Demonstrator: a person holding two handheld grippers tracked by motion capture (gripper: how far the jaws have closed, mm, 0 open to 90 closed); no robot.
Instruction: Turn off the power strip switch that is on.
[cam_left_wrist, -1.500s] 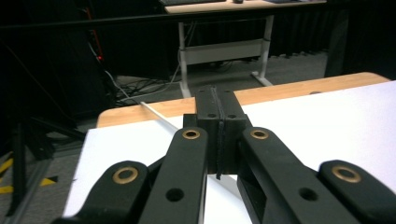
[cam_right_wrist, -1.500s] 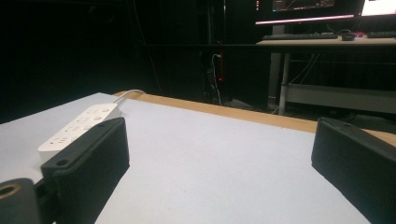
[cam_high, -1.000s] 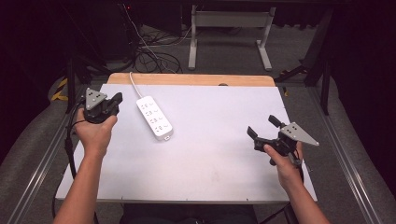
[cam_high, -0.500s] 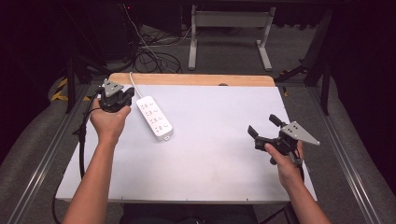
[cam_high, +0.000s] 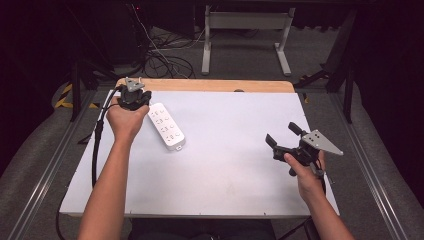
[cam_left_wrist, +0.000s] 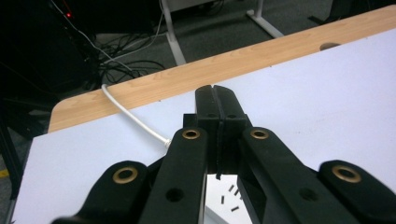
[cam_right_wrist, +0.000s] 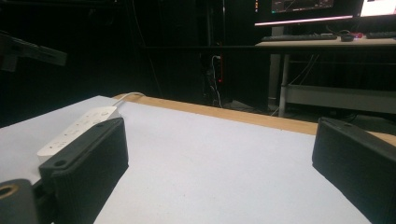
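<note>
Table: a white sheet (cam_high: 225, 165) covers most of the top; a bare wooden strip (cam_high: 215, 85) runs along the far edge, with a small dark hole in it near the middle.
Power strip: a white power strip (cam_high: 166, 126) lies flat on the sheet in the far left part, its long axis slanting from far-left to near-right. Its white cord (cam_left_wrist: 133, 120) leaves the far end and runs over the wooden strip and off the far left corner.
Left gripper: the left gripper (cam_high: 134, 96) is held near the far left corner, just beside the far end of the power strip. In the left gripper view its jaws are pressed together with nothing between them, tips aimed toward the far edge, with the socket face of the strip just below them.
Right gripper: the right gripper (cam_high: 282, 136) is held above the right part of the sheet, near the right edge, well apart from the power strip. Its jaws stand wide apart and empty, pointing left across the table.
Open room: the middle and near part of the sheet between the two hands is bare.
Edges: metal rails (cam_high: 45, 170) run along both sides of the table; a grey carpeted floor (cam_high: 380, 115) with table legs and cables lies beyond the far edge.
</note>
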